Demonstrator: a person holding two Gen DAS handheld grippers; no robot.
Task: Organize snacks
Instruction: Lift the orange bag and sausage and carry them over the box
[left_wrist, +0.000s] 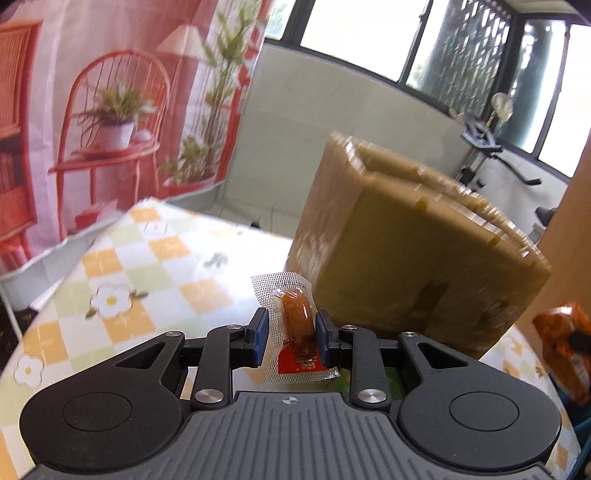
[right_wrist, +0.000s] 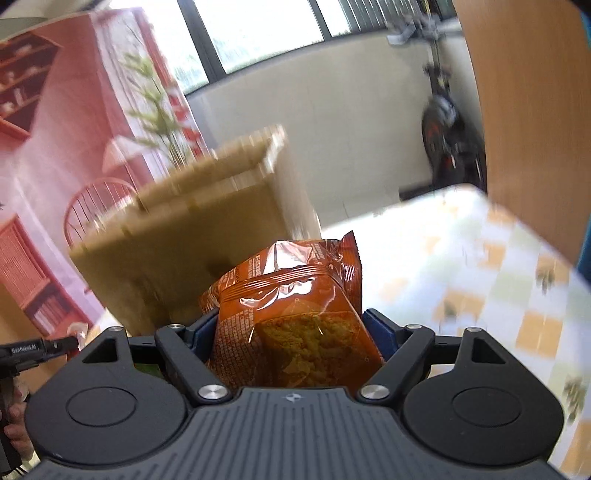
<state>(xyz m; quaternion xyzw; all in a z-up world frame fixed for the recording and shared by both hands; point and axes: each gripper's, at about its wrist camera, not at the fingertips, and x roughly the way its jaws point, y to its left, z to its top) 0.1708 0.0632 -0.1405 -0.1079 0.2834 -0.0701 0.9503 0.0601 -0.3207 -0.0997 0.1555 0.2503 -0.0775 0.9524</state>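
Left wrist view shows the left gripper (left_wrist: 290, 334) pinching a small clear-wrapped snack (left_wrist: 293, 325) above the checked table (left_wrist: 155, 266), near the tan organizer box (left_wrist: 413, 258); the slick wrapper could slide free. Beside it, the right gripper (right_wrist: 295, 332) squeezes an orange snack bag (right_wrist: 295, 314), which may crush or snag on the box rim.

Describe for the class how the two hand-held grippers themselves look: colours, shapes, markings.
Both look alike. The left hand-held gripper and right hand-held gripper have a grey ribbed body with a small emblem, black linkage arms with triangular cut-outs, round black caps, silver pivot screws and blue finger pads. No cables show.
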